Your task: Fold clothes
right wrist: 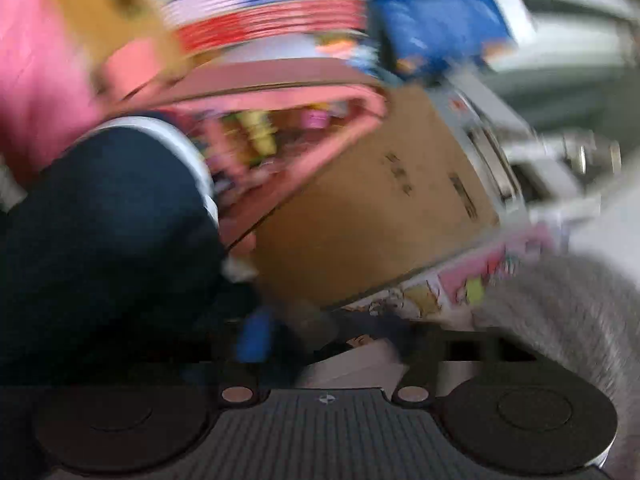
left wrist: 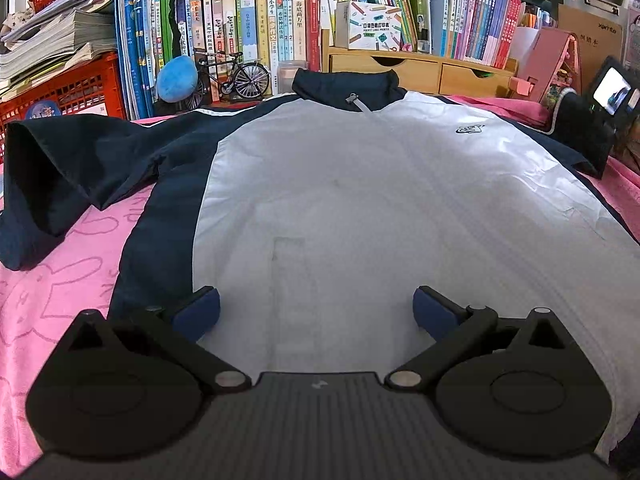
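A navy and white jacket [left wrist: 360, 208] lies face up on a pink towel [left wrist: 52, 288], collar [left wrist: 344, 84] at the far side. Its left sleeve [left wrist: 60, 168] is bunched up on the towel. My left gripper [left wrist: 316, 312] hangs open over the white hem, its blue pads [left wrist: 200, 312] wide apart with nothing between them. At the right edge of the left wrist view the right gripper's black body [left wrist: 592, 120] sits by the other sleeve. The right wrist view is heavily blurred: the right gripper [right wrist: 352, 344] looks open, with a navy sleeve [right wrist: 108, 232] just left of its blue pad [right wrist: 252, 340].
Behind the jacket stand rows of books [left wrist: 248, 32], wooden drawers [left wrist: 420, 72], a model bicycle [left wrist: 232, 76], a blue plush ball [left wrist: 176, 80] and a red crate [left wrist: 60, 92]. A cardboard box [right wrist: 372, 208] and grey fuzzy fabric [right wrist: 560, 320] fill the right wrist view.
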{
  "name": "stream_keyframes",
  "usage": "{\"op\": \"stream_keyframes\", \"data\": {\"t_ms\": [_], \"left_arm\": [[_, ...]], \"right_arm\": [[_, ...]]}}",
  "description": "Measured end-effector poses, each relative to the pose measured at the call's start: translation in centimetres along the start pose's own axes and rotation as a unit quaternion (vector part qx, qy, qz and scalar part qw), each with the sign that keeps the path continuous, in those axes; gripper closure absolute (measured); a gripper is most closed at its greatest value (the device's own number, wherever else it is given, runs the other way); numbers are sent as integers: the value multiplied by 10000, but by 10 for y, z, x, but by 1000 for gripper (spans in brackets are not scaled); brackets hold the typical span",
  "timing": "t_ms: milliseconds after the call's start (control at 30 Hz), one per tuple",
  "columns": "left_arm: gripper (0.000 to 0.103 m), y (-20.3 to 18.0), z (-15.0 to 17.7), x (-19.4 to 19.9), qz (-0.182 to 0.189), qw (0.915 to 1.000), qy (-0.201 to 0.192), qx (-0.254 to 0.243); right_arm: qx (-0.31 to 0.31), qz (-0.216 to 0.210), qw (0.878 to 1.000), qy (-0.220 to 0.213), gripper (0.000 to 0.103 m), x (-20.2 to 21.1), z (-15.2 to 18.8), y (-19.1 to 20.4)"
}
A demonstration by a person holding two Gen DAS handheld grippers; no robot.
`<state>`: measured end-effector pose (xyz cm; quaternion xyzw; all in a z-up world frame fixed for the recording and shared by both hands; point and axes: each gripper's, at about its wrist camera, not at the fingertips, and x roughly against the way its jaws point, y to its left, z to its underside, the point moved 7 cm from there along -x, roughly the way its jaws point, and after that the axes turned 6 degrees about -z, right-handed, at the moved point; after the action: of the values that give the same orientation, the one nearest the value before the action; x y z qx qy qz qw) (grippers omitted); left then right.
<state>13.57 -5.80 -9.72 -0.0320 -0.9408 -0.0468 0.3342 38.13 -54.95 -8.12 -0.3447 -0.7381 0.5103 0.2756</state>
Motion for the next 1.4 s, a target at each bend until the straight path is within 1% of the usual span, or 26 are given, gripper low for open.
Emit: {"op": "stream_keyframes", "data": {"t_ms": [100, 167, 233, 300, 400, 433, 500, 567, 633, 667, 767, 833, 867, 933, 1000, 1067, 1133, 1167, 1233, 1267, 1300, 1333, 1400], "left_arm": [[0, 0, 0, 0, 19, 10000, -6, 2], [0, 0, 0, 0, 29, 10000, -11, 10], [0, 0, 0, 1, 44, 10000, -22, 31], [0, 0, 0, 1, 63, 10000, -36, 57], [0, 2, 0, 3, 116, 9998, -77, 143], [0, 3, 0, 3, 151, 9996, -101, 195], [0, 6, -1, 4, 237, 9991, -120, 345], [0, 13, -4, 11, 265, 9984, -141, 479], [0, 23, -9, 24, 241, 9977, -238, 594], [0, 31, -13, 36, 168, 9968, -437, 650], [0, 70, -19, 69, -220, 9910, -946, 926], [0, 108, -19, 79, -634, 9833, -1090, 1313], [0, 131, -17, 79, -827, 9780, -1048, 1606], [0, 170, -13, 68, -1049, 9653, -825, 2246], [0, 206, -9, 55, -1206, 9490, -617, 2848], [0, 226, -9, 34, -1102, 9352, -488, 3329], [0, 245, -10, 14, -995, 9189, -357, 3801], [0, 252, -10, 4, -991, 9120, -294, 3969], [2, 259, -11, -15, -1186, 9053, -245, 4072], [2, 261, -12, -20, -1270, 9039, -267, 4075], [6, 261, -15, -23, -1359, 9037, -312, 4047], [9, 262, -16, -24, -1391, 9021, -364, 4067], [12, 267, -14, -23, -1267, 8941, -486, 4268]], "right_arm": [[-315, 162, 9993, -102, 0, 13, -2, -15], [-861, -115, 9961, -178, 0, 24, -4, -32], [-1541, -607, 9858, -274, 0, 43, -5, -45], [-2068, -1017, 9713, -591, 0, 70, -9, -54], [-2529, -1784, 9467, -890, 0, 109, -17, -52], [-2672, -2174, 9343, -921, 0, 124, -21, -48], [-2781, -3028, 9050, -1090, 0, 160, -34, -34], [-2616, -3777, 8764, -1446, 0, 211, -50, -18], [-2258, -4205, 8588, -1862, 0, 262, -64, -4], [-2032, -4380, 8504, -2091, 0, 288, -70, 3], [-1363, -4803, 8238, -2686, 0, 359, -85, 28], [-1031, -4987, 8101, -2906, 0, 393, -91, 45], [-882, -5043, 8056, -2982, 0, 407, -94, 54], [-744, -5071, 8040, -3015, 0, 425, -98, 69], [-807, -4976, 8068, -3080, 0, 432, -100, 74], [-923, -4916, 8075, -3127, 0, 432, -101, 73], [-1046, -4905, 8061, -3140, 0, 429, -100, 73], [-1095, -4886, 8067, -3137, 0, 428, -100, 73], [-1082, -4737, 8141, -3179, 0, 430, -99, 74], [-1055, -4647, 8183, -3215, 0, 432, -98, 75], [-1034, -4575, 8207, -3262, 0, 433, -98, 76], [-1032, -4534, 8221, -3285, 0, 434, -97, 77], [-1049, -4554, 8219, -3258, 0, 434, -96, 78]]}}
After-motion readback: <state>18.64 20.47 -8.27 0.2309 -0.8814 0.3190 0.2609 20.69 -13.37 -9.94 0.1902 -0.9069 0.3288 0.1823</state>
